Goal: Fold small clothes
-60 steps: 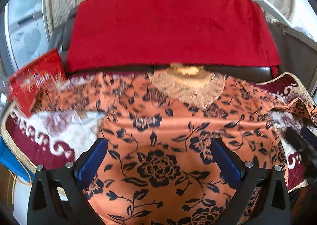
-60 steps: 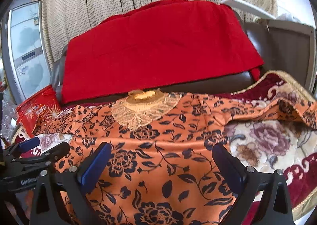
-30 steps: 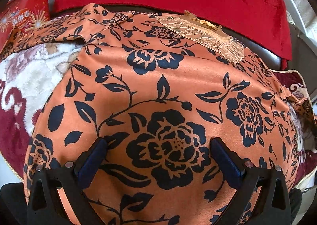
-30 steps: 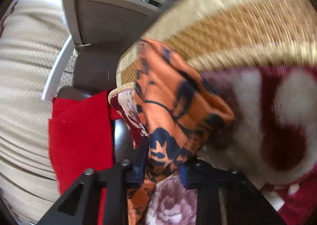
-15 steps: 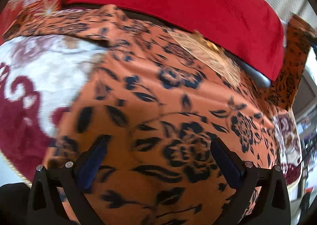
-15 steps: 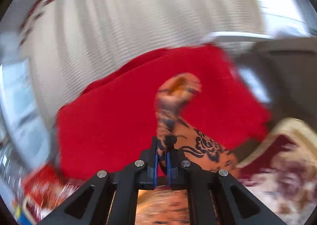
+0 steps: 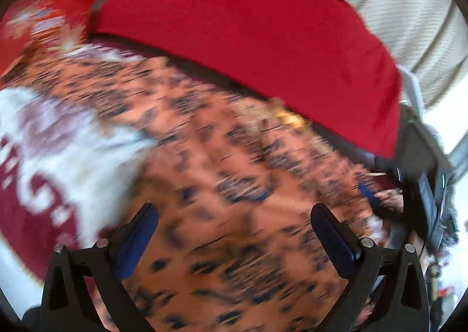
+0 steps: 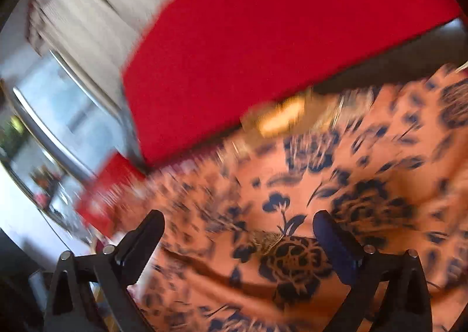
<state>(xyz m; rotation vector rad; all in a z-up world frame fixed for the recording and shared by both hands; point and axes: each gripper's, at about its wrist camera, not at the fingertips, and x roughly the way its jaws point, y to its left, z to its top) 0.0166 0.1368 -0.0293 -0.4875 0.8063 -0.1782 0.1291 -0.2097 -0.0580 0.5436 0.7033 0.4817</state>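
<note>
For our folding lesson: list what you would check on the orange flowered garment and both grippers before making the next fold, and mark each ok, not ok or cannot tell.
1. Right gripper free of cloth: ok; its jaws have just been opening, nothing between them.
2. Left gripper jaws open, holding nothing: ok.
3. Orange flowered garment on the patterned blanket, not hanging: ok.
4. Sleeve fold lying flat: cannot tell, both views are blurred.
5. Gold collar patch near the red cloth, garment not turned: ok.
</note>
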